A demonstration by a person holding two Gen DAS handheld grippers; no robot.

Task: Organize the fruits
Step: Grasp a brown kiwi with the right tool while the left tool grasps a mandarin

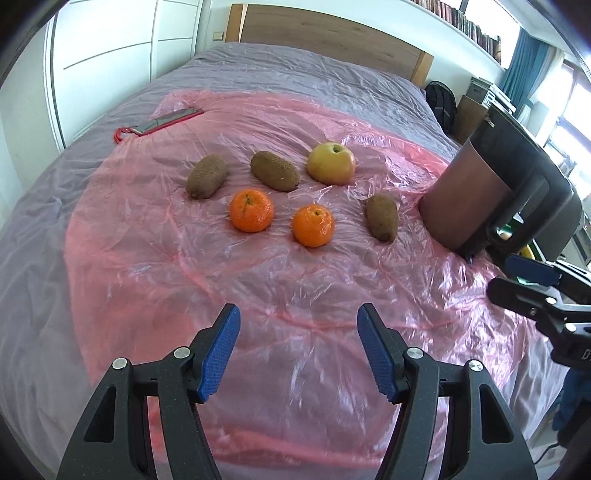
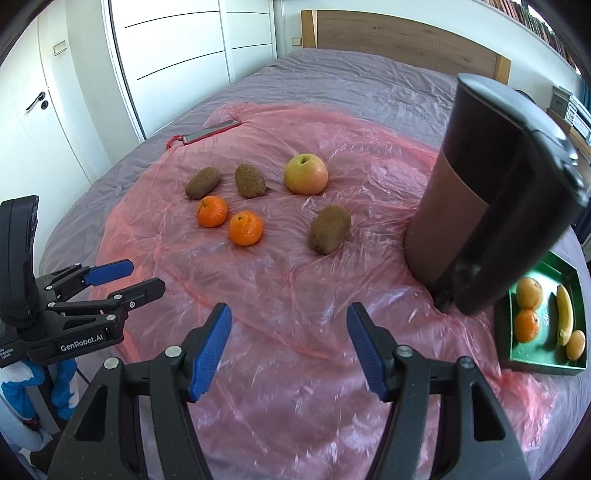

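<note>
On a pink plastic sheet (image 1: 295,266) over the bed lie a yellow-green apple (image 1: 331,163) (image 2: 306,174), two mandarins (image 1: 252,211) (image 1: 313,226) and three kiwis (image 1: 207,176) (image 1: 274,170) (image 1: 382,218). My left gripper (image 1: 298,314) hovers open over bare sheet, well short of the fruit, nothing between its blue pads. My right gripper (image 2: 288,310) is also open and empty, nearer than the closest kiwi (image 2: 330,229). A green tray (image 2: 543,363) at the right holds mandarins, a banana and another small fruit.
A tall dark jug (image 2: 480,206) (image 1: 476,192) stands between the loose fruit and the tray, hiding part of the tray. A phone (image 1: 166,120) lies at the sheet's far left corner. A wooden headboard (image 1: 332,33) and white wardrobe doors (image 2: 177,55) stand beyond the bed.
</note>
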